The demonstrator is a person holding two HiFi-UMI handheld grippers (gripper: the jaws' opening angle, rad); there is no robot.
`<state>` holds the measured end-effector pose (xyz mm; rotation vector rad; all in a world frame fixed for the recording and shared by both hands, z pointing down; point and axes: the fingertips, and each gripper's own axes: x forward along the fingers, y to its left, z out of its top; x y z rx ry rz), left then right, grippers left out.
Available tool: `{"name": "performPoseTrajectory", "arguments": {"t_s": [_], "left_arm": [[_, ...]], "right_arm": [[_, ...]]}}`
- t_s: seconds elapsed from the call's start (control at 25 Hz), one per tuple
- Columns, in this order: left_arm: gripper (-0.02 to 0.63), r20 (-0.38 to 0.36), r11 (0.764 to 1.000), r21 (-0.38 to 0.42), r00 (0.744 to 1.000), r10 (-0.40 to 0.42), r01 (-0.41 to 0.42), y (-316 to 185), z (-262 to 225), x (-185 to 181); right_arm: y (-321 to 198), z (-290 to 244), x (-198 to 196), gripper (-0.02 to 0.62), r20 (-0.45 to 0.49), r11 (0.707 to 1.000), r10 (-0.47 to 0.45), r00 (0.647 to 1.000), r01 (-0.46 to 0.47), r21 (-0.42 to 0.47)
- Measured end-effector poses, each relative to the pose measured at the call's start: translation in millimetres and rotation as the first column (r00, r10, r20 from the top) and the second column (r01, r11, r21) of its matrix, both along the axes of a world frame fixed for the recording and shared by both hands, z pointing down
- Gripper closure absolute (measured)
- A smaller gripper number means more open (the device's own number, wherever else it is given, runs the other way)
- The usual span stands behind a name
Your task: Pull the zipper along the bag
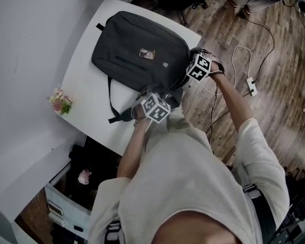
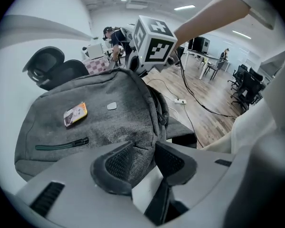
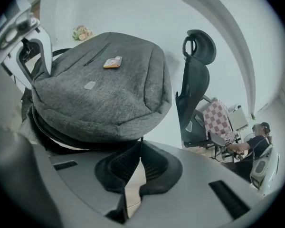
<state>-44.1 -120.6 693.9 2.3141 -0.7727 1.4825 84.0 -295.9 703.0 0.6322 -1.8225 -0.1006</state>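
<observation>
Clamping bag (image 2: pixel 85 122) fabric, left gripper (image 2: pixel 145 151) braces; right gripper (image 3: pixel 139 151) pinches the zipper pull (image 3: pixel 141 140) (barely visible) at the bag's rim; next, probably a steady drag.

The white counter (image 1: pixel 84 80) stands beside a pale wall, with a wood floor (image 1: pixel 274 85) on its other side. A grey bag (image 1: pixel 137 50) lies flat on it, covering most of the far part and reaching the right edge. The bag's dark strap (image 1: pixel 111 103) trails across the bare near part. A small bunch of flowers (image 1: pixel 60 101) sits at the left edge.
</observation>
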Motion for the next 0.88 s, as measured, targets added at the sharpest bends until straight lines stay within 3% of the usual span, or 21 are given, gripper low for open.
{"name": "performPoseTrajectory", "arguments": {"t_s": [0.68, 0.88], "left_arm": [[0.442, -0.022, 0.999, -0.016, 0.998, -0.053, 0.052, -0.3, 0.2, -1.6], [0.442, -0.031, 0.998, -0.016, 0.997, -0.066, 0.066, 0.7, 1.0, -0.9]], "right_arm": [[76.9, -16.0, -3.0, 0.575, 0.036, 0.982, 0.186, 0.982, -0.185, -0.044], [88.2, -13.9, -1.7, 0.571, -0.047, 0.993, 0.118, 0.992, -0.119, -0.023]]}}
